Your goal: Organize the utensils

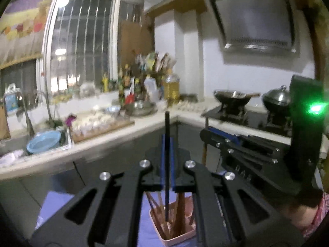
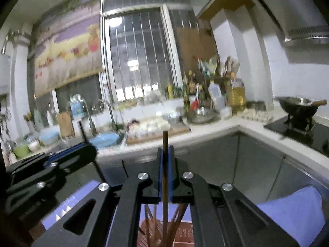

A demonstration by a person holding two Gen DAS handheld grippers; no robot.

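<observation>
Chopstick (image 1: 167,144) clamped between left fingers (image 1: 163,156), another (image 2: 165,164) between right

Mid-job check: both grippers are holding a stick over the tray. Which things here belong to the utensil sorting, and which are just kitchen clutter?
In the job:
- black chopstick, in left gripper
- brown wooden chopstick, in right gripper
- pink plastic tray of chopsticks

Lying about:
- black wok
- blue plastic basin
- yellow oil bottle
- wooden chopping board

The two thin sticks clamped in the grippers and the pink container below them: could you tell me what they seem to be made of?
Black stick in the left gripper: dark, smooth, perhaps plastic or lacquered wood. Brown stick in the right gripper: matte, probably wood or bamboo. Pink container: smooth moulded rim, probably plastic.
</observation>
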